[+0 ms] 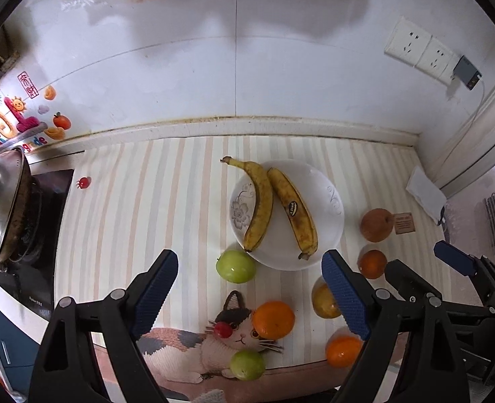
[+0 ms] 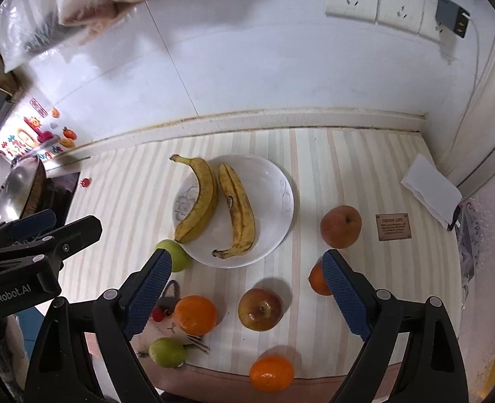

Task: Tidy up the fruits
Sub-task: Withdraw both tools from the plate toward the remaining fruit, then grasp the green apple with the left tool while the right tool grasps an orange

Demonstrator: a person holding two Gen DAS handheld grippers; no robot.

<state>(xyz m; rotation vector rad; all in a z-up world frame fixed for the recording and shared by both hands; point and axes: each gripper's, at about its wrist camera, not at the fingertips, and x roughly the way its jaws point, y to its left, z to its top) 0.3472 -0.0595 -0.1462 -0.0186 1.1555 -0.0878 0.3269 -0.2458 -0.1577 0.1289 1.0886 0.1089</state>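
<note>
**Two bananas on the plate, round fruit still on the table**

Left wrist view: The left gripper (image 1: pixel 247 299) hangs above the table (image 1: pixel 129 221) with its jaws wide apart and nothing between them. Past the jaws sits a white plate (image 1: pixel 328 208) with two bananas (image 1: pixel 260 208) on it. Their long sides run away from the jaws, side by side. A green apple (image 1: pixel 235 266) touches the plate's near rim, just ahead of the jaws and a bit to their left side. An orange (image 1: pixel 273 319) lies almost right under the gap. A tiny red tomato (image 1: pixel 83 183) sits far off by the stove (image 1: pixel 32 235).

Right wrist view: The right gripper (image 2: pixel 247 299) is also let go, jaws wide and empty. A red apple (image 2: pixel 260 309) lies right below the gap, so I think this hand is nearer to it. Another red apple (image 2: pixel 340 226) sits to the right of the plate. A second orange (image 2: pixel 318 280) peeks out beside the right jaw. A third orange (image 2: pixel 272 373) and a small green apple (image 2: pixel 167 352) lie at the near edge.

The round fruits are still loose, so I think one of them is next.
</note>
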